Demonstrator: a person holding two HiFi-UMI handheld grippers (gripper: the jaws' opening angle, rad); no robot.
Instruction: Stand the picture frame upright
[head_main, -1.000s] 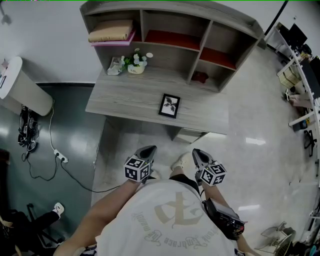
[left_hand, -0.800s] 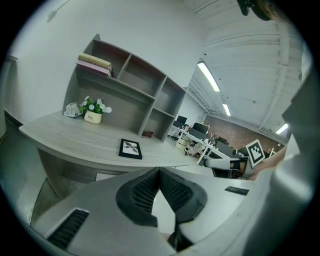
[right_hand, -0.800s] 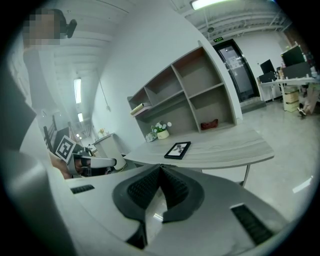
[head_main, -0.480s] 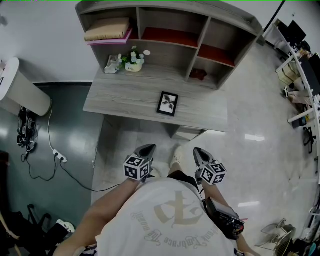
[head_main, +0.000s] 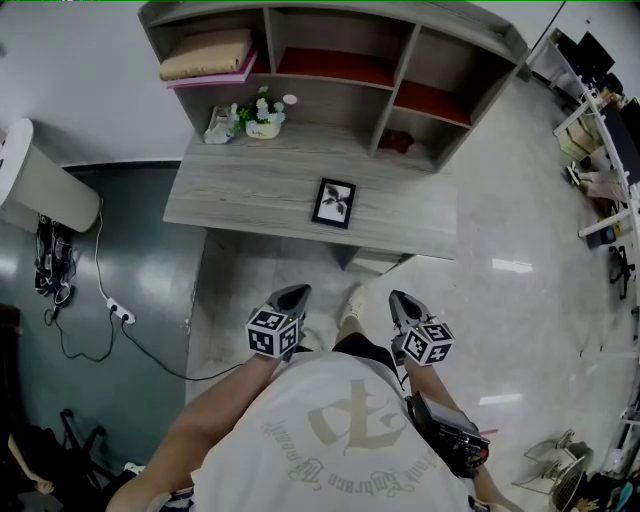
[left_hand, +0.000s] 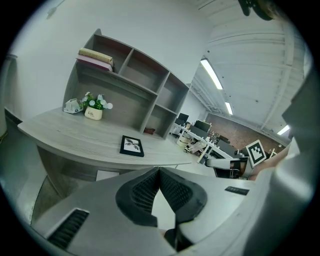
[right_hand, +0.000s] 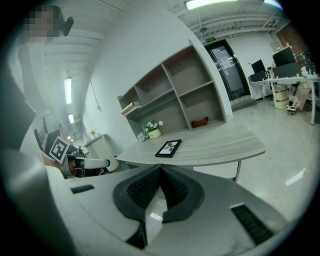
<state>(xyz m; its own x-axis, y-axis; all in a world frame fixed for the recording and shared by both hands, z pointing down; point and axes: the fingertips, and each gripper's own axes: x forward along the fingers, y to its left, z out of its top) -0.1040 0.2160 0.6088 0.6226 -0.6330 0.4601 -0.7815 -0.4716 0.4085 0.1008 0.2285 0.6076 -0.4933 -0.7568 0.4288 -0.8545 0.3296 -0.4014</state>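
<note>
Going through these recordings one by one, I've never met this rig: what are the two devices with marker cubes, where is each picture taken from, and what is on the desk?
A person holds a two-jaw gripper in each hand: left gripper, right gripper. One picture looks down from a head camera; the other two look along each gripper's jaws. Both are shut and empty. On the grey wooden desk lies a black picture frame, flat, and a white flower pot stands by the shelves.

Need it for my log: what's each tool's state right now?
Left tool: closed, empty.
Right tool: closed, empty.
</note>
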